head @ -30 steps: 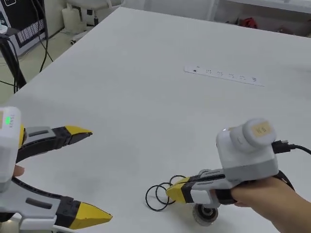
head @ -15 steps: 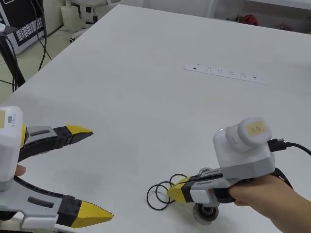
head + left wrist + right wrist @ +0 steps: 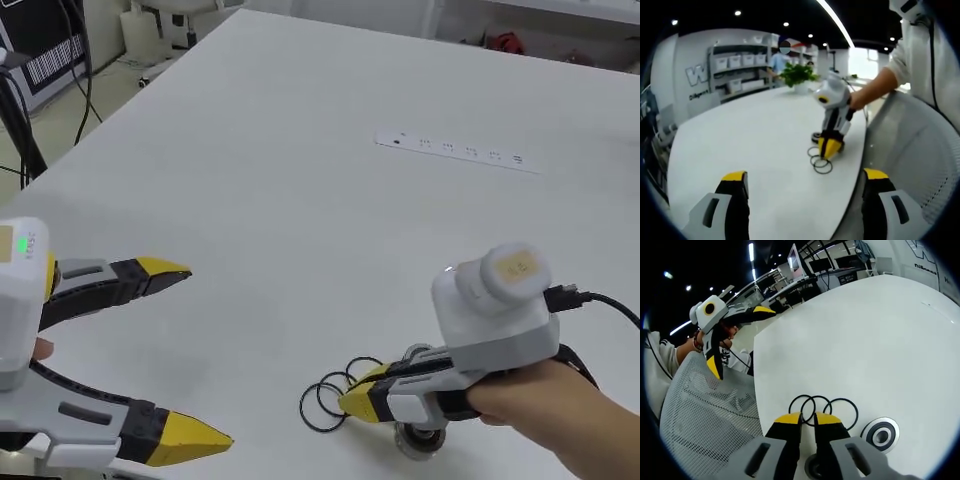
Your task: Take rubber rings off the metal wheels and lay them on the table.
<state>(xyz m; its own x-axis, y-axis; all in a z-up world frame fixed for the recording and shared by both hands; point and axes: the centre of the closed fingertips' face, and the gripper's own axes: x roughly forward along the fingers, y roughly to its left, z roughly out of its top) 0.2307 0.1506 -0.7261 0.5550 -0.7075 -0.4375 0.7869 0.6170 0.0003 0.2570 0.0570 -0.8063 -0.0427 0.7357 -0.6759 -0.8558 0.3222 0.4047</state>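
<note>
Black rubber rings, three, lie overlapped on the white tabletop, head view 6 o'clock. Right gripper jaws together at their near edge; pinching one or not, cannot tell. Metal wheel at rings' 4 o'clock looks bare; second wheel half hidden below. Left gripper, 8 o'clock, jaws wide apart, empty. Probably nearly done.

We see a broad white desk with a white power strip lying on it. Past one end of the desk stand wall shelves with bins and a potted plant, under recessed ceiling lights. A white mesh chair sits at the desk's edge; dark cables cross the pale floor beside it.
</note>
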